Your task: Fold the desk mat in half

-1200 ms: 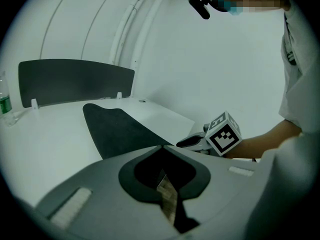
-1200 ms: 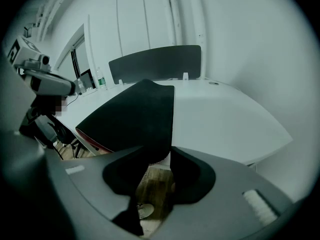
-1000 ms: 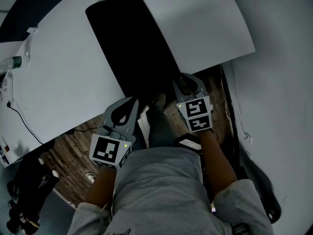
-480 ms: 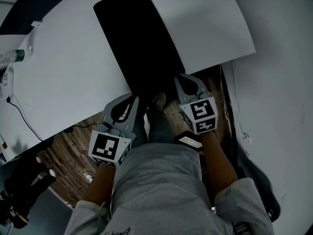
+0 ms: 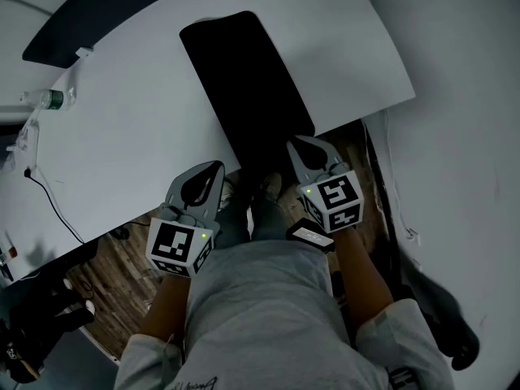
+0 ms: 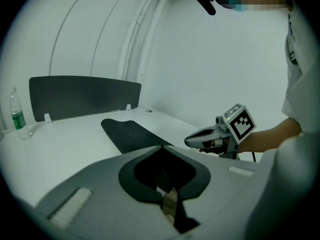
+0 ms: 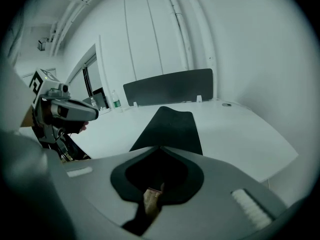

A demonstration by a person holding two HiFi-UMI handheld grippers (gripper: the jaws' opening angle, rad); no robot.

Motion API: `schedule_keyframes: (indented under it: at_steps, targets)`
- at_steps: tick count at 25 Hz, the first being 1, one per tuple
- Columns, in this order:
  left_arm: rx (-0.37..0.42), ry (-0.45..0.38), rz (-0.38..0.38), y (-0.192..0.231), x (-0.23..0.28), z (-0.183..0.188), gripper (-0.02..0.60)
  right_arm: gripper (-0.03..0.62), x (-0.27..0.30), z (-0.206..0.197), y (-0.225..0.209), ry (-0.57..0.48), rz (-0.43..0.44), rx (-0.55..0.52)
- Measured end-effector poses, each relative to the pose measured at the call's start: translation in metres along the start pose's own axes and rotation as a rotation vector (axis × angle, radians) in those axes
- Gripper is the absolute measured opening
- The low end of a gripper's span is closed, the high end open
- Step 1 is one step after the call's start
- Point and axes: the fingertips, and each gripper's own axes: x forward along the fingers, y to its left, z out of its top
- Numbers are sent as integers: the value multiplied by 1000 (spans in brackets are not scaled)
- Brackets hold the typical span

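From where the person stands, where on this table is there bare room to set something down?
Widest free patch: bare table left of the desk mat, out to the bottle and cable. A narrower bare strip lies right of the mat, up to the table's edge. Crowded: the near edge, where left gripper and right gripper meet the mat.

Grey short-sleeve shirt (image 5: 268, 299); grey left tool (image 5: 213, 171), right tool (image 5: 296, 145); black-white marker cubes (image 5: 175, 248).

Two grippers were counted, the left gripper (image 5: 213, 169) and the right gripper (image 5: 297, 143); one desk mat (image 5: 244, 88), one water bottle (image 5: 47, 99), one divider panel (image 5: 97, 15), one cable (image 5: 49, 201), one surface (image 5: 122, 145).
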Motion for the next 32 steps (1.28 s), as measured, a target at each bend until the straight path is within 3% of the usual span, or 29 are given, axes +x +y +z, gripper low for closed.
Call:
schedule_keyframes:
  at_steps: [15, 32]
  targets:
    - [35, -61, -20, 9, -46, 31, 20, 6, -40, 62, 51, -93, 34, 5]
    - [48, -101, -43, 8, -69, 43, 20, 5, -55, 84, 78, -114, 27, -17]
